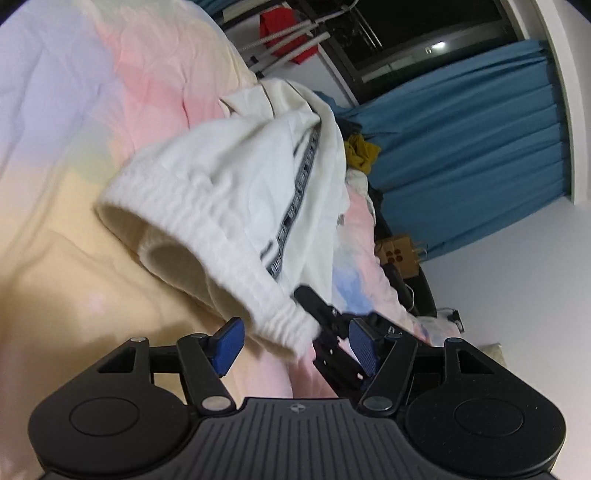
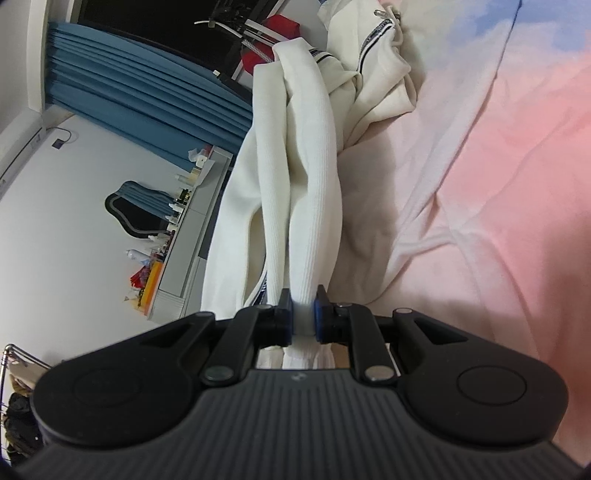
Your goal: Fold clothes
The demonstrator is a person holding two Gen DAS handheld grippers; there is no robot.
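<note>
A white garment [image 1: 229, 177] with a ribbed hem and a dark lettered stripe is lifted off the pastel bedspread [image 1: 74, 221]. In the left wrist view my left gripper [image 1: 295, 343] stands open. The hem's lower corner hangs between its blue pads [image 1: 229, 341], which do not press on it. My right gripper [image 1: 320, 314] shows just beyond, clamped on that corner. In the right wrist view my right gripper [image 2: 303, 321] is shut on a ribbed fold of the white garment [image 2: 310, 177], which stretches away from it over the pink bedspread [image 2: 480, 184].
A blue curtain [image 1: 461, 147] hangs by a dark window, with a drying rack and a red item [image 1: 275, 22] near it. A pile of clothes [image 1: 360, 147] and a cardboard box [image 1: 399, 254] sit past the bed. A dresser with bottles [image 2: 184, 229] lines the wall.
</note>
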